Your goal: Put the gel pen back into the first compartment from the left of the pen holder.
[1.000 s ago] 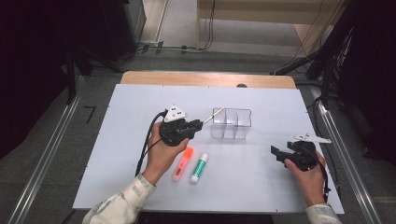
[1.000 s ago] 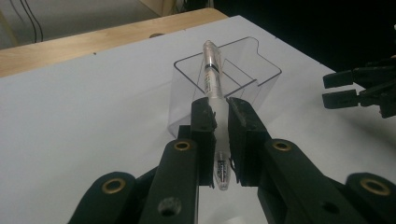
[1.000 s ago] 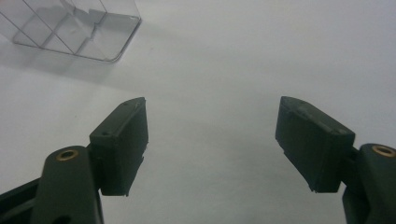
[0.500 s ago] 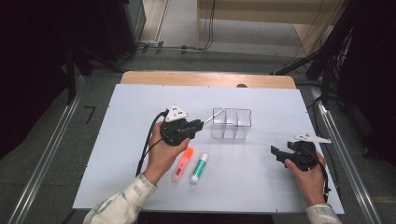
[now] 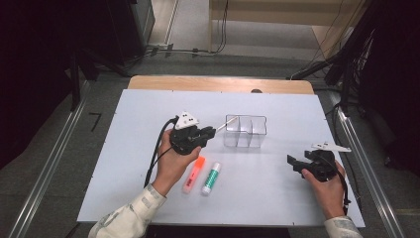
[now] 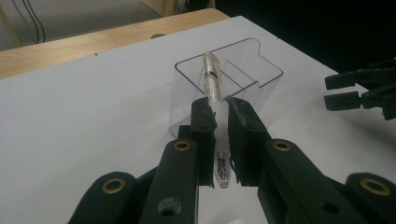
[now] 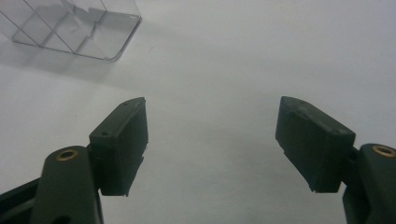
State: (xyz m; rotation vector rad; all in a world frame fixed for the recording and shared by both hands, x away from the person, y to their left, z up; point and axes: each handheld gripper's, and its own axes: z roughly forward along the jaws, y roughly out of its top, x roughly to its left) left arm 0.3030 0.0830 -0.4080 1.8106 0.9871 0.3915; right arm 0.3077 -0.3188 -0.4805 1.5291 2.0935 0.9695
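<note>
My left gripper [image 5: 206, 136] is shut on a clear pen [image 5: 220, 128], which points at the left end of a clear divided container [image 5: 247, 118]. In the left gripper view the pen [image 6: 211, 81] runs up between the pads, and its far end is over the container's near compartment [image 6: 270, 80]. My left gripper [image 6: 220, 116] holds the pen around its middle. My right gripper [image 5: 293, 163] rests open at the right of the white board, and the right gripper view has nothing between its jaws [image 7: 212, 135].
An orange highlighter [image 5: 193, 174] and a green and white marker [image 5: 211, 178] lie side by side on the white board [image 5: 133, 129], just below my left hand. The container's corner [image 7: 112, 32] lies up and left of the right jaws. A wooden table edge [image 5: 218, 83] runs behind the board.
</note>
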